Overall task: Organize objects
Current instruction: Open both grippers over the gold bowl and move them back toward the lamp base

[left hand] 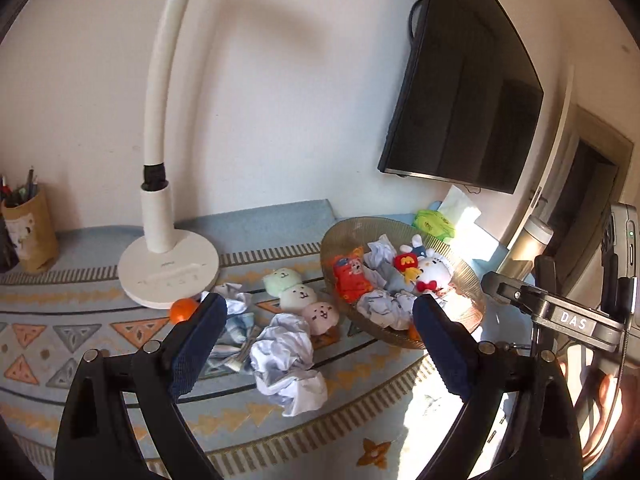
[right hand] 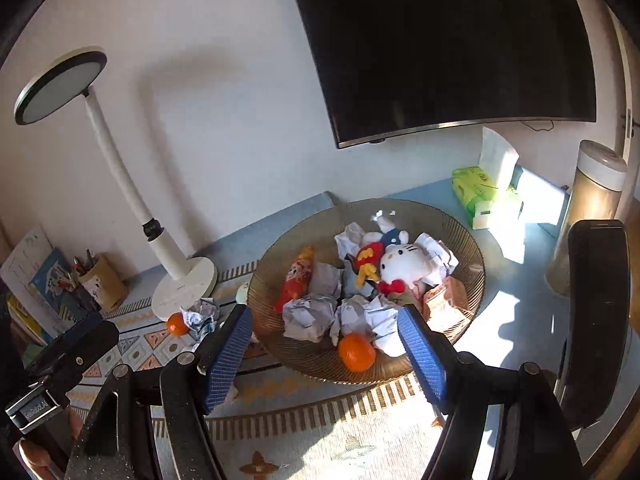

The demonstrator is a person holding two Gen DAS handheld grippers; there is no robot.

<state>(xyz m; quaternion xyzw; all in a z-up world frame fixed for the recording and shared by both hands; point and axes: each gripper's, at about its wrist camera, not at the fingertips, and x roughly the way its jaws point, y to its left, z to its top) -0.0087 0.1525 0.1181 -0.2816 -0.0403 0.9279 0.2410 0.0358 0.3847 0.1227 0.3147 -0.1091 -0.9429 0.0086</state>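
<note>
A brown ribbed glass bowl [left hand: 348, 236] [right hand: 460, 224] sits on the patterned cloth. It holds a white cat plush [right hand: 404, 264], a red plush [right hand: 298, 280], several crumpled paper balls and an orange [right hand: 356, 352]. On the cloth left of it lie a green, white and pink plush string [left hand: 300, 296], a large crumpled paper [left hand: 288, 364], a smaller paper wad [left hand: 232, 296] and a second orange [left hand: 182, 310]. My left gripper [left hand: 319, 302] is open over the loose paper and plush. My right gripper [right hand: 323, 312] is open above the bowl's near side, touching nothing.
A white desk lamp [left hand: 168, 276] stands at the back left, with a pen holder [left hand: 30, 232] further left and books [right hand: 36, 272] beside it. A dark screen [left hand: 460, 100] hangs on the wall. A green tissue pack [right hand: 480, 188] and a tall canister [right hand: 592, 200] stand right of the bowl.
</note>
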